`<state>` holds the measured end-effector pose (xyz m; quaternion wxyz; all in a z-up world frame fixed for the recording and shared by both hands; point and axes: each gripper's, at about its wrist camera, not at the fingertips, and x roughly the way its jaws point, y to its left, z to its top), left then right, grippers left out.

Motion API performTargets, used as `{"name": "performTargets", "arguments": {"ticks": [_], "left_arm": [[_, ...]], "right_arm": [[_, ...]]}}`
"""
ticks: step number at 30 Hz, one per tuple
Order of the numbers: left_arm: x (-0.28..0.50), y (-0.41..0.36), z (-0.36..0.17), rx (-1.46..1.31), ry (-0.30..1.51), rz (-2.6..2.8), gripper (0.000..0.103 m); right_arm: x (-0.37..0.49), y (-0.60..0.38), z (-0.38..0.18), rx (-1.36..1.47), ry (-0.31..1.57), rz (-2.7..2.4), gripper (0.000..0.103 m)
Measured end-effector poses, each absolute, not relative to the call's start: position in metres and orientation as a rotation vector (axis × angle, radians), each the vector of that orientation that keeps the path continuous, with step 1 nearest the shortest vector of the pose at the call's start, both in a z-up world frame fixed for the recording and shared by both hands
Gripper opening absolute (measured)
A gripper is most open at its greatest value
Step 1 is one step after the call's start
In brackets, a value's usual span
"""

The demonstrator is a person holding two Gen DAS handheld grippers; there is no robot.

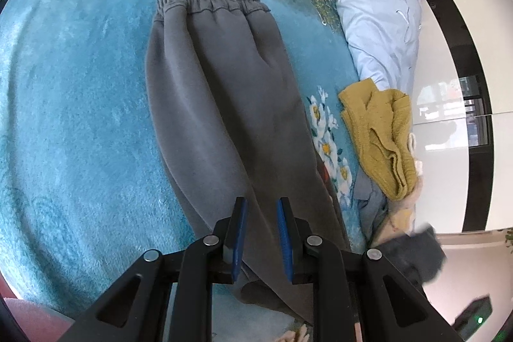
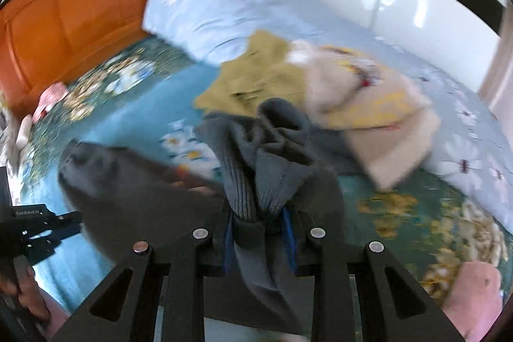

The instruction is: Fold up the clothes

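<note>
a bed with a teal flowered blanket [image 1: 70, 104]. in the left wrist view grey sweatpants [image 1: 224, 92] lie flat, waistband far; the left gripper [image 1: 262, 233] hangs over the near leg, fingers narrowly apart, gripping nothing visible. in the blurred right wrist view the right gripper [image 2: 258, 242] pinches a ribbed grey cuff [image 2: 253, 181]; that thin hold could slip and drop the fold.

The right wrist view is motion-blurred, and the grey trousers' [image 1: 231, 104] cuffs are hidden behind the left tool [image 1: 262, 233].
</note>
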<state>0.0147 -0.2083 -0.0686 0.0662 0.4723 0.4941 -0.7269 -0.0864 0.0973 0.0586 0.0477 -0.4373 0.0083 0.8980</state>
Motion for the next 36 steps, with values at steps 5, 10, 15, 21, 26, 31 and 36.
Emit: {"name": "performTargets", "arguments": {"ticks": [5, 10, 15, 21, 26, 31, 36], "left_arm": [[0.015, -0.21, -0.069, 1.429, 1.505, -2.189, 0.026], [0.015, -0.21, -0.071, 1.439, 1.515, -2.182, 0.027], [0.014, -0.21, -0.072, 1.445, 1.523, -2.173, 0.028], [0.012, -0.208, -0.075, 1.452, 1.533, -2.164, 0.029], [0.009, -0.205, -0.077, 1.473, 1.525, -2.162, 0.029], [0.013, -0.21, -0.076, 1.44, 1.547, -2.16, 0.029], [0.028, -0.237, -0.075, 1.253, 1.652, -2.101, 0.039]], "right_arm": [[-0.111, 0.037, 0.021, -1.464, -0.139, 2.717, 0.028], [-0.11, 0.008, -0.007, -1.614, -0.211, 2.748, 0.037], [-0.096, 0.008, 0.011, -1.622, -0.136, 2.932, 0.053], [-0.096, 0.093, 0.028, -1.456, 0.204, 2.795, 0.053], [-0.106, 0.106, -0.009, -1.602, 0.292, 2.627, 0.053], [-0.114, 0.054, -0.032, -1.757, 0.306, 2.693, 0.053], [-0.118, 0.059, -0.074, -1.89, 0.412, 2.576, 0.053]]}}
